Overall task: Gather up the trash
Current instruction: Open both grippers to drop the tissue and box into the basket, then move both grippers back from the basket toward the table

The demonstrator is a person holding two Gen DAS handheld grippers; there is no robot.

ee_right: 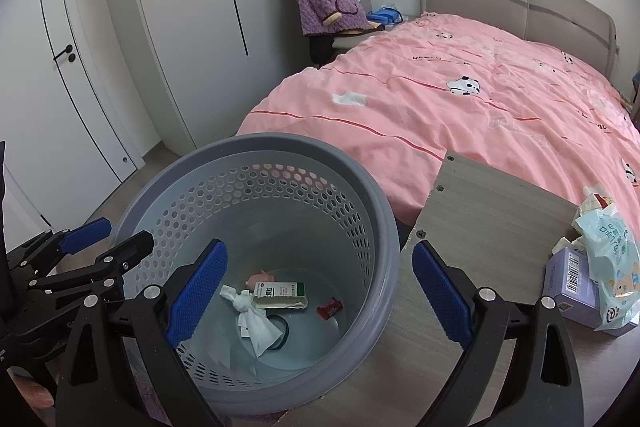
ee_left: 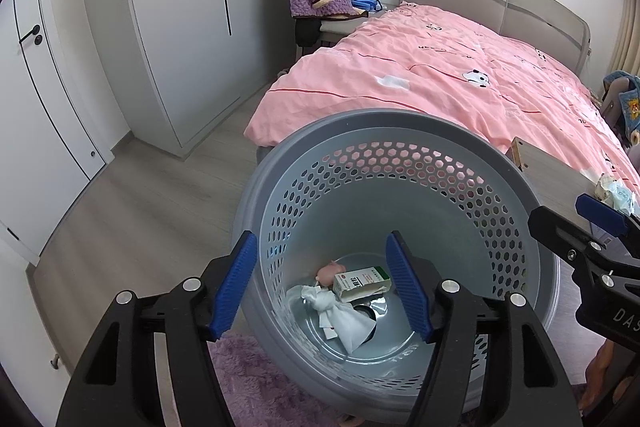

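Grey bin point(ee_left: 400, 131) beneath open left tool point(ee_left: 324, 287), carton point(ee_left: 362, 281) inside

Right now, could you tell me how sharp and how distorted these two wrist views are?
Left wrist view: strong fisheye bending of the wardrobe, dark corners, sharp basket. Right wrist view: the same curvature on the door, crisp detail on the medicine box, soft even daylight.

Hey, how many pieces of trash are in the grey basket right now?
4 visible: a white crumpled tissue at the bottom middle, a green-and-white carton just behind it, a pink scrap behind the carton, and a red wrapper to the right. Smaller bits may hide underneath.
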